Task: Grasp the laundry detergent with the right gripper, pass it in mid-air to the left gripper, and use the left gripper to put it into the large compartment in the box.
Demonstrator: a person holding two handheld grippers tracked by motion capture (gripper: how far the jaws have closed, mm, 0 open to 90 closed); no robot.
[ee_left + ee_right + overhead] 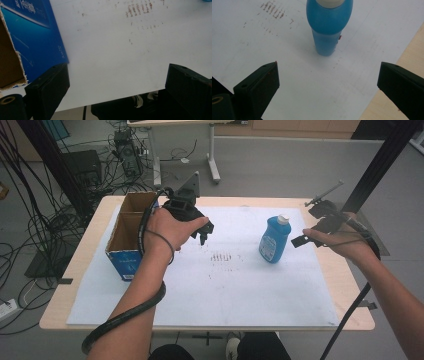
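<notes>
Hovering with jaws apart, the right gripper (300, 240) sits beside the blue bottle (274, 239); the left gripper (204, 234) gapes near the cardboard box (131, 235).

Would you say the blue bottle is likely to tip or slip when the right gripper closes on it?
The blue bottle stands upright, tall on a narrow base, so a high push would probably tip it. Its smooth, rounded plastic may slip between the jaws of the right gripper. It looks light.

Glossy blue plastic bottle (274, 240) with white cap; torn brown cardboard box (131, 232) — printed blue outside; matt white paper sheet (240, 290) — rust-stained.
</notes>
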